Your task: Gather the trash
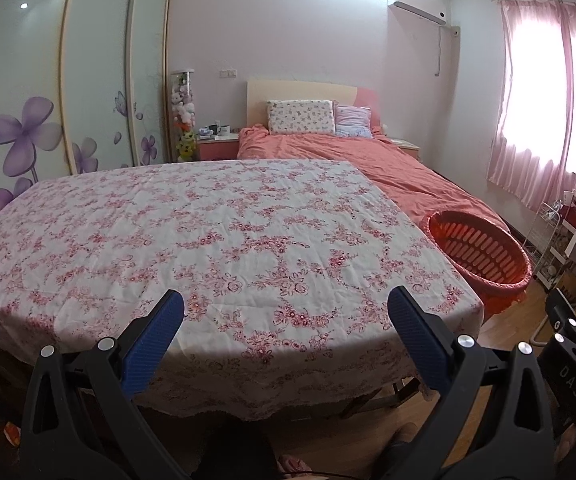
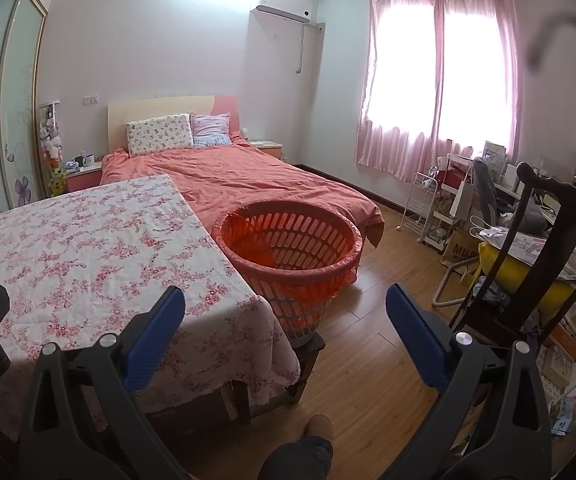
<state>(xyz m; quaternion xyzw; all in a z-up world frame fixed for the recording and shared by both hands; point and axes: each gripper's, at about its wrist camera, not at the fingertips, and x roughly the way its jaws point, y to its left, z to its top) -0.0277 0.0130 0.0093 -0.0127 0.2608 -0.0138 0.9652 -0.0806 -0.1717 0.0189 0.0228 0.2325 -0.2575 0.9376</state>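
Observation:
A table under a pink floral cloth [image 1: 192, 240] fills the left wrist view; it also shows at the left of the right wrist view [image 2: 88, 248]. I see no trash on the cloth. A red slotted basket lined with a red bag [image 2: 291, 248] stands on a stool at the table's right corner; it also shows in the left wrist view [image 1: 479, 252]. My left gripper [image 1: 286, 312] is open and empty above the table's near edge. My right gripper [image 2: 286, 308] is open and empty, held before the basket and the table's right corner.
A bed with an orange cover [image 2: 240, 176] lies beyond the table. A dark wooden chair [image 2: 543, 240] with a yellow bag stands at the right, with a white rack [image 2: 423, 208] and cluttered desk behind. Wood floor [image 2: 387, 272] runs between basket and chair. My feet [image 2: 315, 428] show below.

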